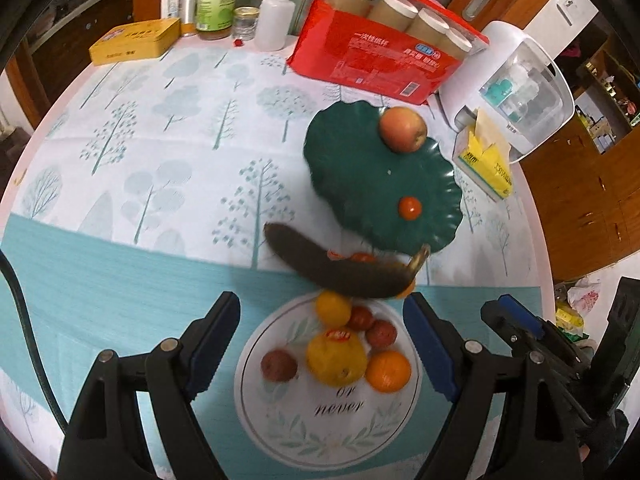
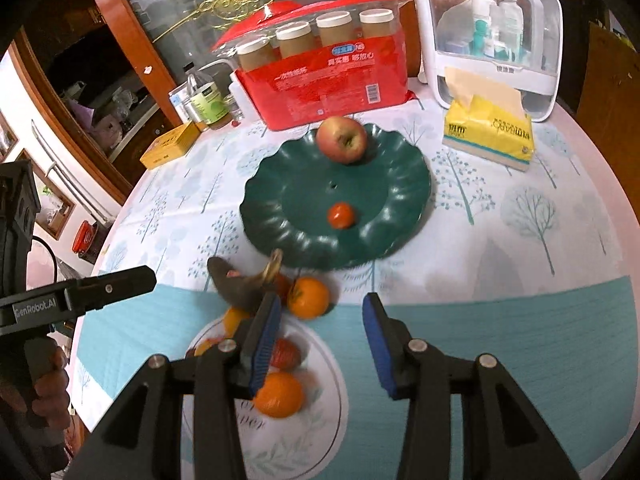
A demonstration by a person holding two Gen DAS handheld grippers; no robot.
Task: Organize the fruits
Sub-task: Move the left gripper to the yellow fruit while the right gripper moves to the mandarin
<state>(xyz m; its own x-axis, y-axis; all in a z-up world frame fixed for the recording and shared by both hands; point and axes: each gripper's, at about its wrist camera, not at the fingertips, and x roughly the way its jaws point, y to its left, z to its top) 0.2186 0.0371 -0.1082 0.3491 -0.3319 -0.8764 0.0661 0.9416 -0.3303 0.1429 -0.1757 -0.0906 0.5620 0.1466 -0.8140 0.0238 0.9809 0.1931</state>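
A dark green scalloped plate (image 1: 360,184) (image 2: 384,184) holds a red apple (image 1: 401,129) (image 2: 342,139) at its far rim and a small red tomato (image 1: 410,208) (image 2: 341,215). A white plate (image 1: 280,412) (image 2: 320,420) nearer me holds oranges (image 1: 388,371) (image 2: 278,395), a yellow fruit (image 1: 337,357) and small dark red fruits (image 1: 279,365). An overripe dark banana (image 1: 336,270) (image 2: 240,288) lies across the white plate's far rim, beside another orange (image 2: 308,297). My left gripper (image 1: 320,344) is open above the white plate. My right gripper (image 2: 320,340) is open and empty over the plate's right edge.
At the back of the table stand a red pack of paper cups (image 1: 380,52) (image 2: 320,76), a white storage box (image 1: 516,88) (image 2: 492,32), a yellow tissue pack (image 1: 486,160) (image 2: 488,132), a yellow tin (image 1: 136,40) (image 2: 170,146) and several bottles (image 1: 216,0).
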